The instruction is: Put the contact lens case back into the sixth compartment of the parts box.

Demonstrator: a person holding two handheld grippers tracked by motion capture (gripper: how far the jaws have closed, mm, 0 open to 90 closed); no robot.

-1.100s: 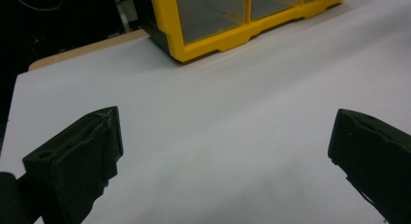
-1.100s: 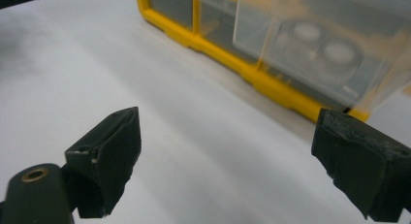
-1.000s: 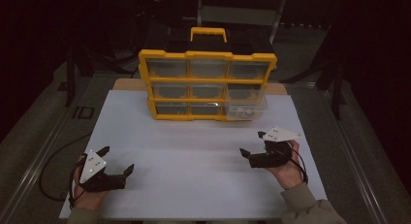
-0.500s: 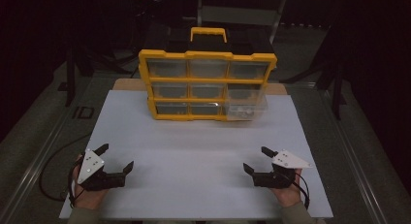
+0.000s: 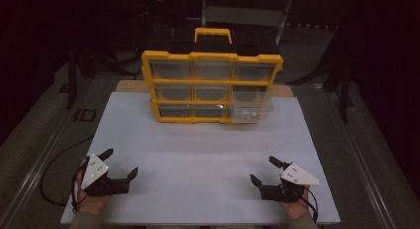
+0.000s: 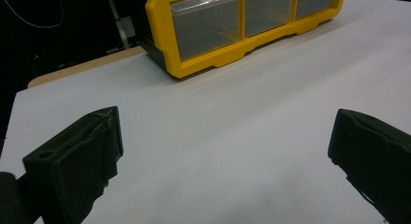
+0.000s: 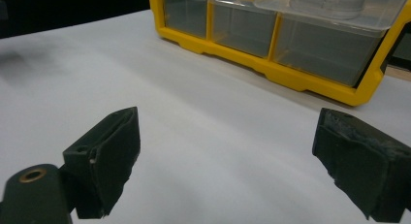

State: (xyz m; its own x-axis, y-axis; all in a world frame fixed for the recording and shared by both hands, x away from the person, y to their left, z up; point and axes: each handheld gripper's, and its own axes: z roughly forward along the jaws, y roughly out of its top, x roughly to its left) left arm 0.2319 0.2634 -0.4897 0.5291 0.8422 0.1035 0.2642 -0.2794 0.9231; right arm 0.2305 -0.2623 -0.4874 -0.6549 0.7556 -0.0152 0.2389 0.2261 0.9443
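From the high view we see a yellow drawer organizer [image 5: 212, 87] standing upright at the far side of the white counter [image 5: 198, 154], its black-and-yellow carry handle [image 5: 213, 34] on top. Its lower right clear drawer [image 5: 250, 110] is pulled out toward us, with small pale items inside that we cannot make out. Our left gripper [image 5: 120, 163] sits near the front left corner of the counter, jaws spread wide and holding nothing; our right gripper [image 5: 263, 170] sits near the front right corner, likewise wide and empty. Both are well apart from the organizer, with bare white surface between and nothing in the way. A black cable [image 5: 49, 174] loops off the counter's left edge.

In the left gripper view, the left gripper [image 6: 225, 136] has its jaws far apart over the plain counter [image 6: 232, 98], and the organizer's [image 6: 213, 44] lower left corner lies ahead.

In the right gripper view, the right gripper [image 7: 228, 141] is equally wide, and the organizer [image 7: 291, 73] stands ahead, the pulled-out drawer [image 7: 334, 8] jutting over its bottom row.
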